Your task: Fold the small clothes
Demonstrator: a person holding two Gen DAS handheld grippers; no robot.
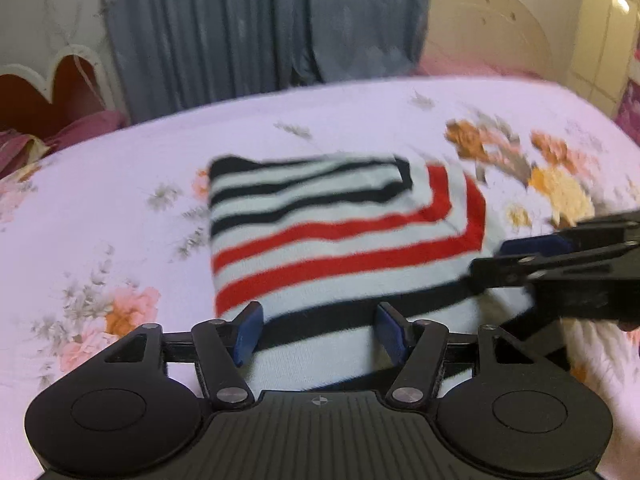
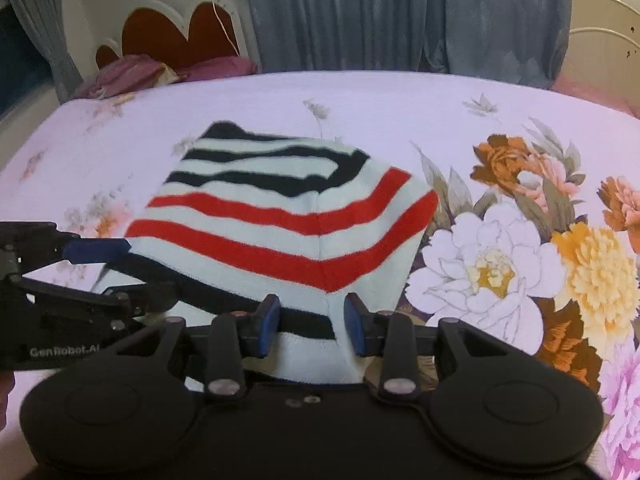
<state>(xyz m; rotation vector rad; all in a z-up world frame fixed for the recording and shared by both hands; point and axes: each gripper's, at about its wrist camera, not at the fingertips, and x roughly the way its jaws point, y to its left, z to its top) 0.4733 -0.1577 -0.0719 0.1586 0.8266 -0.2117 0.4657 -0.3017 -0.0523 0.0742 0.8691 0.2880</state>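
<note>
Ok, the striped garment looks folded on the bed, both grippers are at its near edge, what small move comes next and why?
Probably lift both grippers back and clear. The striped garment already lies as a compact folded packet on the floral bedsheet. The left gripper and right gripper stand open over its near edge, pads apart, pinching nothing, so another tug would likely disturb the fold.

clear: bedsheet [image 2: 280,96] around garment [image 2: 280,216] | blocked: curtain [image 2: 400,12] behind

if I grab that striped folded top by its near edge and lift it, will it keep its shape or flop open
Likely flop: the striped top is soft knit, its stripes already wavy. The layers look only laid over each other, so lifting one edge would probably unfold them. On the smooth floral sheet, a push may bunch it rather than slide it.
</note>
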